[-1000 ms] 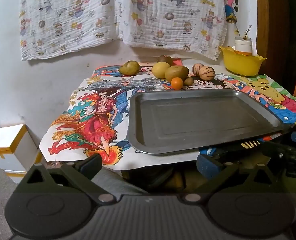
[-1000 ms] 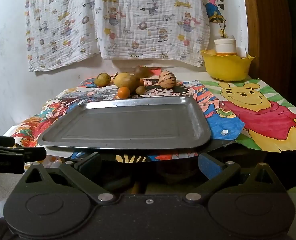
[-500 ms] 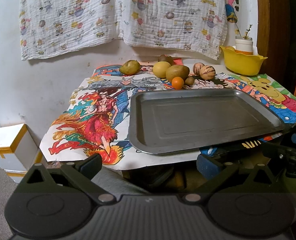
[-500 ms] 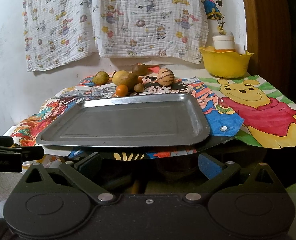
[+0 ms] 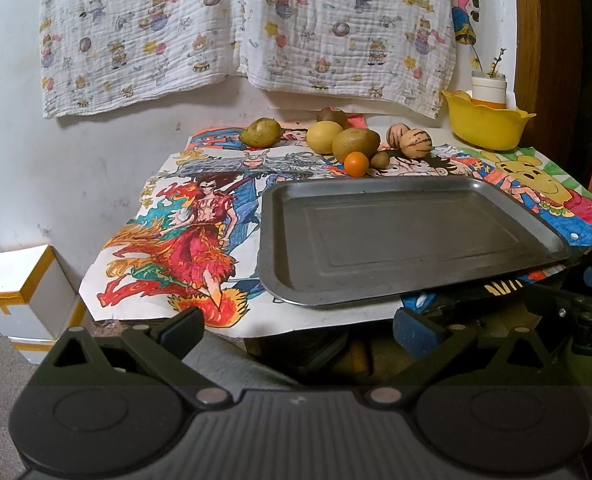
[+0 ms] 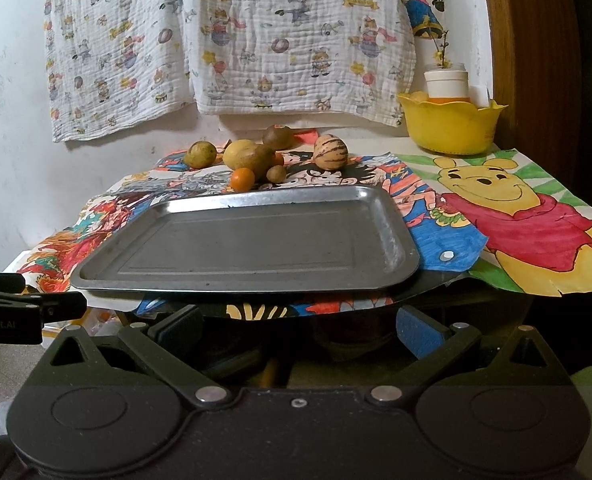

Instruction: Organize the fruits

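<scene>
My left gripper (image 5: 298,328): fingers spread wide, nothing between them, held low before the table's near edge.
My right gripper (image 6: 299,326): likewise spread wide and holding nothing, just short of the near edge (its dark body also shows at the right of the left view).
Tray (image 5: 410,256): grey metal, bare, lying just beyond both grippers and jutting over the near edge of the table.
Fruits: all clustered past the tray's far rim, well apart from my fingers.
Small orange fruit (image 5: 356,164): nearest the tray, just beside its far rim.
Small brown fruit (image 5: 380,159): beside the orange one.
Large greenish-brown fruit (image 5: 355,144): behind those two, touching a yellow lemon (image 5: 323,137).
Striped fruit (image 6: 331,152): to the right of the cluster.
Pear-like fruit (image 5: 260,132): farthest left.
Yellow bowl (image 6: 450,126): back right corner, a white jar in it.
Drawings (image 6: 516,216): colourful sheets covering the table.
</scene>
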